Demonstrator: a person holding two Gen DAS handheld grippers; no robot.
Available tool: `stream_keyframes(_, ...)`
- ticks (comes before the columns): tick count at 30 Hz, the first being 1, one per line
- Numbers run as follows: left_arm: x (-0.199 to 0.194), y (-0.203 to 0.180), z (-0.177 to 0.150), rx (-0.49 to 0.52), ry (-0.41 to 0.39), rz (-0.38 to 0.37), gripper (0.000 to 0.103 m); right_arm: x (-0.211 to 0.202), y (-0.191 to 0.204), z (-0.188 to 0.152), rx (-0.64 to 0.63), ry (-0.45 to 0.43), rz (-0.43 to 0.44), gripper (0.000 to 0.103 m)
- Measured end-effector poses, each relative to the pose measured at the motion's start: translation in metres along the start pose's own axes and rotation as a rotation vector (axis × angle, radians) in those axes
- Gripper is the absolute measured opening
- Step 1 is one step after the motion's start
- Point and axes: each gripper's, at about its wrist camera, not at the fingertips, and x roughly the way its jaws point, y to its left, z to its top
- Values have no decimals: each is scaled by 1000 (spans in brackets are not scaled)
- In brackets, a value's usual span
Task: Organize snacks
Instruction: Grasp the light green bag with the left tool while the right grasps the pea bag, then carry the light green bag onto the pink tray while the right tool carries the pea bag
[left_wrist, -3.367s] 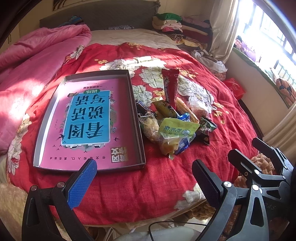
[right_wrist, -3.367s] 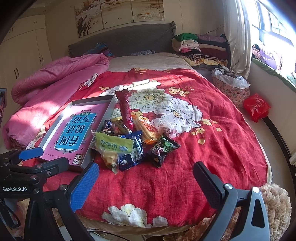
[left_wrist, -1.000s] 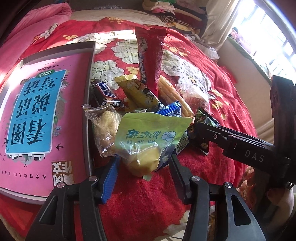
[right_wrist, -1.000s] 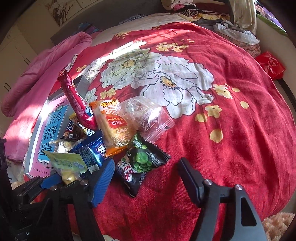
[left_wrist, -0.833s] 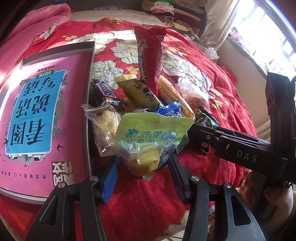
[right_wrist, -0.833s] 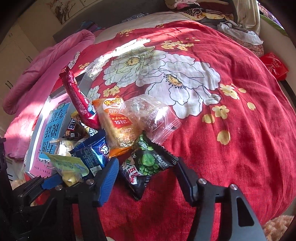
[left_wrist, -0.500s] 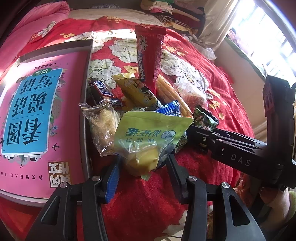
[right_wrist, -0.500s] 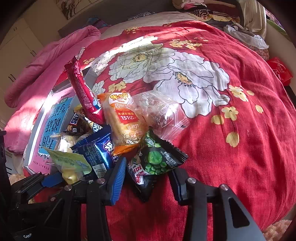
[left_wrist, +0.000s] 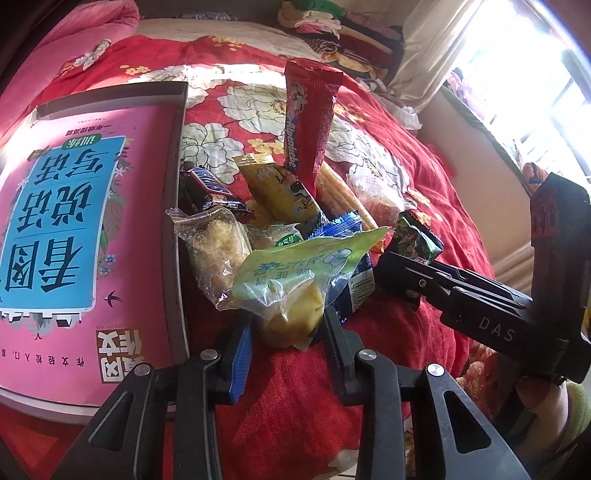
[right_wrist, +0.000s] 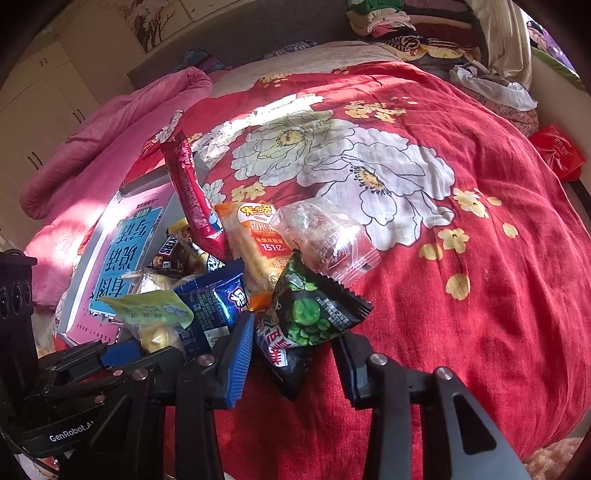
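Note:
A heap of snack packets lies on the red flowered bedspread, right of a grey tray (left_wrist: 176, 206) lined with a pink and blue sheet. My left gripper (left_wrist: 288, 328) has its fingers close on both sides of the light green packet with a yellow cake (left_wrist: 291, 280); the jaws look nearly closed on it. My right gripper (right_wrist: 295, 354) straddles the black green-pea packet (right_wrist: 314, 314), its fingers at the packet's sides, still a little apart. A red stick packet (left_wrist: 308, 122), a blue packet (right_wrist: 214, 299), an orange packet (right_wrist: 258, 236) and a clear packet (right_wrist: 325, 232) lie in the heap.
A pink quilt (right_wrist: 103, 136) lies at the bed's left. Folded clothes (left_wrist: 332, 26) are stacked by the headboard. A window and curtain (left_wrist: 436, 40) are at the right. A red bag (right_wrist: 557, 151) lies on the floor beside the bed.
Both grippers moved in from the bed's edge to the heap. Over the last second both narrowed, the left around the green packet, the right around the pea packet.

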Motion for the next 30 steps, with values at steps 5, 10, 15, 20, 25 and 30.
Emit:
stream_keyframes(5,-3,2,-1,-14,-7,-26,35,-2,0,-1,-2,-7,4,41)
stream_keyframes(10,-11,-3,-2,1,-20,-56,35,-9,1,-3,-6,-28,7,41)
stream_keyframes(15,-21,-6,-2,21,-40,-63,35,-19,5,-4,-20,-67,17,41)
stream_keyframes(20,-37,2,2,5,-79,-47,35,-29,15,-3,-53,-119,51,41)
stream_keyframes(25,-48,16,5,-30,-105,-30,35,-38,32,-2,-119,-169,74,41)
stream_keyframes(30,-59,27,7,-57,-131,-25,35,-42,47,-2,-159,-187,98,41)
